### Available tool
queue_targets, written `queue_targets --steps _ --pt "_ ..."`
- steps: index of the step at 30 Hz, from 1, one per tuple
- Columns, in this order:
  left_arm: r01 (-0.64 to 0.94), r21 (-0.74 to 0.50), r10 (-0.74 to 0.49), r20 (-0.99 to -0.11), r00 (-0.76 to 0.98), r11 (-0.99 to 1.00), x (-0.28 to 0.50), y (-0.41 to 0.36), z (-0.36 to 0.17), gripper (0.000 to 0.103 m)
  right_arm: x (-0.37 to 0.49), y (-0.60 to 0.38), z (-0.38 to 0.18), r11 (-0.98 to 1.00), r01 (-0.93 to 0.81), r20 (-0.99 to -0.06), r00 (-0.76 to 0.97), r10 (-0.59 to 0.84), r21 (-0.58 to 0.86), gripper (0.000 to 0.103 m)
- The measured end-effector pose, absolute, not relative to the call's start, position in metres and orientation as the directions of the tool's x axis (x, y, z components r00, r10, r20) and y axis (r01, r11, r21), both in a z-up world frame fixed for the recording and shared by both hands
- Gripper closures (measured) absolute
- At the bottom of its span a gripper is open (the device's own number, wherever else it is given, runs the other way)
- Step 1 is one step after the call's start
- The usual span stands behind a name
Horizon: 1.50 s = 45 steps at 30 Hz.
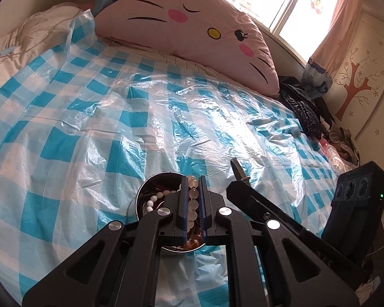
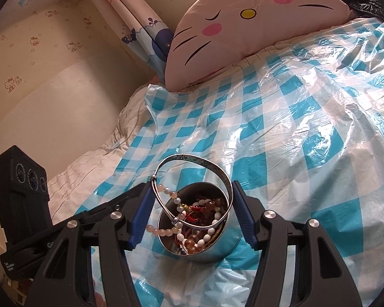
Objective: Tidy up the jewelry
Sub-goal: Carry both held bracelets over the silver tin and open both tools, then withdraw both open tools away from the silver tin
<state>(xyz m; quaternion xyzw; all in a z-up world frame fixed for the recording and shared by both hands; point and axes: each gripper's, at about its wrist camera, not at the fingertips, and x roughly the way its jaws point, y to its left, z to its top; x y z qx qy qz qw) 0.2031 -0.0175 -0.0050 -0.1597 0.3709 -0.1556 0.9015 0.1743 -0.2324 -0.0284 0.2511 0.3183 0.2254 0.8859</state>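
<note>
The left tool [image 1: 193, 199] is clenched on a string of pale beads [image 1: 193, 196] just above the round metal tin [image 2: 199, 227] of jewelry on the bed's checked plastic sheet [image 2: 294, 133], while the right tool [image 2: 192, 212] grasps a silver bangle [image 2: 192, 176] between its spread pads, above the same tin.

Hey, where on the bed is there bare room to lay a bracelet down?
Free: the checked sheet between the tin and the cat pillow, and its wide stretch left of the tin in the left wrist view. Crowded: around the tin, where both hand-held grippers work, and the bed's far corner by the black jacket.
</note>
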Motion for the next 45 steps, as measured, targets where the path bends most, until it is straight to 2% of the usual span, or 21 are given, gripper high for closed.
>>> queue_targets --steps 7,10,11,13,18,24,36,38,45 --pt "0.036 -0.388 -0.308 -0.669 0.676 0.921 0.212 0.005 -0.023 0.093 0.179 -0.220 -0.036 0.799 -0.235 -0.498 0.675 0.544 0.554 0.044" --pt "-0.028 -0.381 -0.248 -0.655 0.714 0.924 0.207 0.019 -0.020 0.073 0.181 -0.210 -0.036 0.816 -0.250 -0.517 0.668 0.535 0.521 0.044" --pt "-0.044 -0.375 -0.227 -0.647 0.728 0.926 0.205 0.023 -0.019 0.062 0.182 -0.206 -0.037 0.822 -0.257 -0.523 0.666 0.532 0.508 0.044" --pt "-0.065 -0.355 -0.187 -0.630 0.754 0.933 0.199 0.028 -0.013 0.051 0.185 -0.197 -0.037 0.833 -0.271 -0.535 0.661 0.525 0.483 0.044" --pt "-0.088 -0.280 -0.110 -0.619 0.778 0.956 0.193 0.028 -0.007 0.035 0.192 -0.174 -0.046 0.869 -0.297 -0.607 0.625 0.490 0.396 0.042" --pt "-0.079 -0.199 -0.061 -0.613 0.788 0.977 0.189 0.018 -0.005 0.022 0.190 -0.174 -0.045 0.887 -0.291 -0.620 0.637 0.459 0.358 0.035" --pt "-0.084 -0.083 0.024 -0.557 0.830 0.993 0.176 0.004 0.006 0.012 0.188 -0.173 -0.044 0.895 -0.285 -0.621 0.646 0.444 0.343 0.028" --pt "-0.086 -0.078 0.029 -0.550 0.835 0.993 0.176 0.003 0.007 0.011 0.188 -0.175 -0.043 0.901 -0.275 -0.620 0.656 0.431 0.336 0.024" --pt "-0.086 -0.052 0.043 -0.549 0.835 0.995 0.175 0.000 0.007 0.011 0.189 -0.180 -0.044 0.904 -0.255 -0.619 0.663 0.421 0.343 0.024"
